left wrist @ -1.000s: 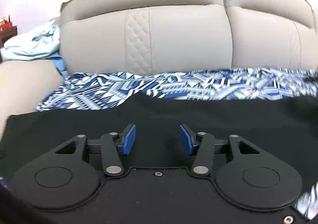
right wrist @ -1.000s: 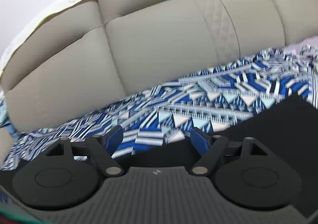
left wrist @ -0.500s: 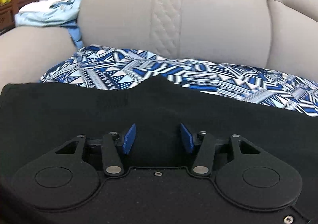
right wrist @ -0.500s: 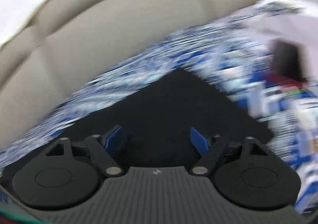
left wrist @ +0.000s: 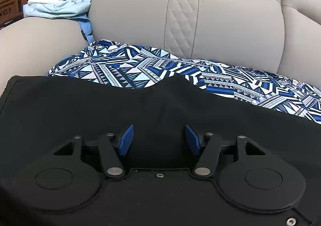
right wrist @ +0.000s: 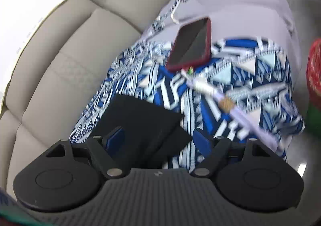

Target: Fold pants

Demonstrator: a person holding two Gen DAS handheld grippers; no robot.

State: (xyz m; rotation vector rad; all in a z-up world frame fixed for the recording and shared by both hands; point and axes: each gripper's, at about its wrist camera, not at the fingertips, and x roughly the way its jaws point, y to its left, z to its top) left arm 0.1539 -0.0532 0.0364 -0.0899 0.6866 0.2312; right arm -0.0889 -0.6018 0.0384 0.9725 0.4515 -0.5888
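Note:
Black pants (left wrist: pixel 80 109) lie flat on a blue and white patterned cloth (left wrist: pixel 124 69) spread over a beige sofa seat. In the left wrist view my left gripper (left wrist: pixel 159 139) is open and empty, low over the pants, with a raised fold of black cloth ahead of its blue pads. In the right wrist view my right gripper (right wrist: pixel 160 141) is open and empty over the end of the pants (right wrist: pixel 140 117), where two stacked corners point right onto the patterned cloth (right wrist: pixel 230 69).
The sofa backrest (left wrist: pixel 180 15) rises behind the pants. Light blue clothes (left wrist: pixel 58 5) lie on the left armrest. A phone in a red case (right wrist: pixel 190 43) and a pale pen-like stick (right wrist: pixel 220 95) lie on the cloth to the right. A red object (right wrist: pixel 315 69) sits at the far right.
My right gripper has swung right along the pants to their end, bringing the phone into view. My left gripper has moved slightly closer and left over the pants. Both stay open.

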